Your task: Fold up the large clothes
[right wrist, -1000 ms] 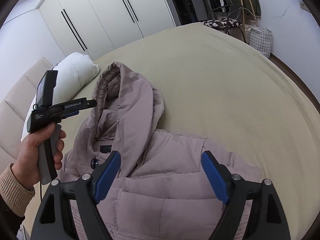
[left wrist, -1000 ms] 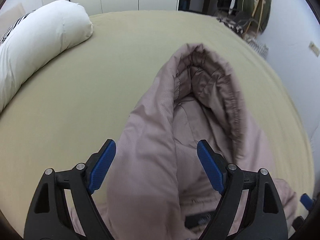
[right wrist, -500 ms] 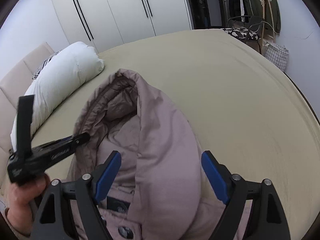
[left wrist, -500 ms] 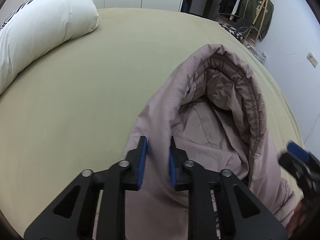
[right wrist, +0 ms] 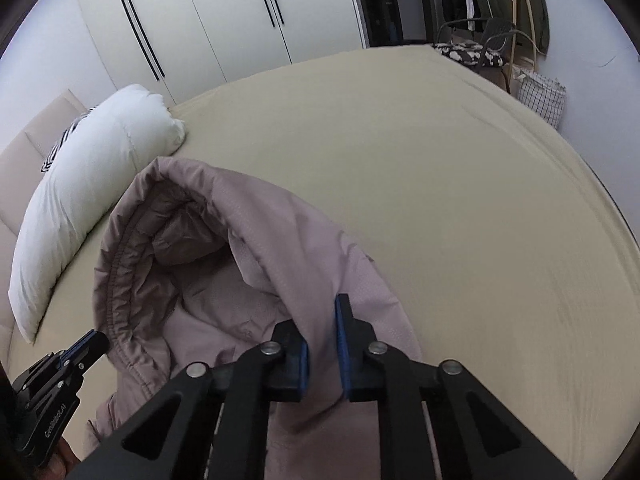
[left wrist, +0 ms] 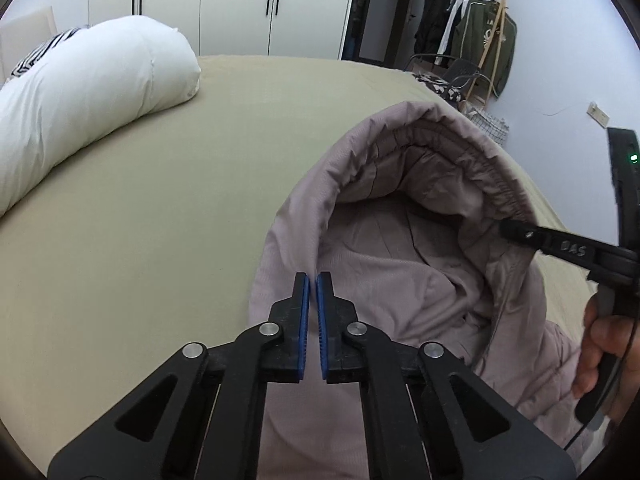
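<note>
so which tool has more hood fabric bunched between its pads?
The right tool: a thick fold of the hood fills its gap. The left tool pinches a thin edge.

We saw a dusty mauve-pink hooded puffer jacket (left wrist: 424, 280) on an olive-beige bedsheet (left wrist: 160, 208). The bolster pillow (left wrist: 80, 100) was white, with a black-and-white striped cushion (left wrist: 44, 52) behind it. Both black grippers carried blue pads (right wrist: 302, 368). The wardrobe doors (right wrist: 224, 20) were white with black handles; a dark green garment (left wrist: 486, 46) hung on a rack.
</note>
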`<state>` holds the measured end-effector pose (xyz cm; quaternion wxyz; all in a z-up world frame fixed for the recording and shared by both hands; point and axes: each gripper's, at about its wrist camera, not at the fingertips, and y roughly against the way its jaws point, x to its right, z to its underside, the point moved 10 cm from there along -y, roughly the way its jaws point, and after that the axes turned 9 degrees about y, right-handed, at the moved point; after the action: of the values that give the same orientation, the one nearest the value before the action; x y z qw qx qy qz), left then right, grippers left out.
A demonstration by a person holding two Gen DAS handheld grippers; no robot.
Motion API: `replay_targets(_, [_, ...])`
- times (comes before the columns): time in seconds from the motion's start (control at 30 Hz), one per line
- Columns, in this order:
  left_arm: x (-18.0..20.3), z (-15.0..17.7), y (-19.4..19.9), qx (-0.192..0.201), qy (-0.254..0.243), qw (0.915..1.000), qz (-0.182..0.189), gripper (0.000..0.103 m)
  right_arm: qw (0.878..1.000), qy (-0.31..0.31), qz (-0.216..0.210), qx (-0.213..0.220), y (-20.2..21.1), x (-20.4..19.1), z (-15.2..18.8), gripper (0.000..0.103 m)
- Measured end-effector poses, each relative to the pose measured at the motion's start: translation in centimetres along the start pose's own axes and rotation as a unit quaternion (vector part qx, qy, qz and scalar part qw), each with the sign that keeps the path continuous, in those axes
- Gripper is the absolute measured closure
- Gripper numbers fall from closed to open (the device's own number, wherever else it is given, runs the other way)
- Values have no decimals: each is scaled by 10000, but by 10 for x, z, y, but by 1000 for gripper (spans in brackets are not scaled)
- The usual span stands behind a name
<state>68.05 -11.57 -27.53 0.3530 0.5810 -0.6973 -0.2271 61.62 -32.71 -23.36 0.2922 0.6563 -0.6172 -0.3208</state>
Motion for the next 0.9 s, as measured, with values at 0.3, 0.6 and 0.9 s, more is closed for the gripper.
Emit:
replay_targets(0.3, [-8,32,110,584,492,9960,455,103,9955,95,-222,917,140,-6,59,89])
replay_targets(0.6, [-11,90,214,1061,606,9878,965,103,9891,29,-403,1417,220,-21,139,100])
replay_targets(0.9, [-31,125,204,760,399,9960,245,103,9914,43,-219,1287,219,-25,153,36])
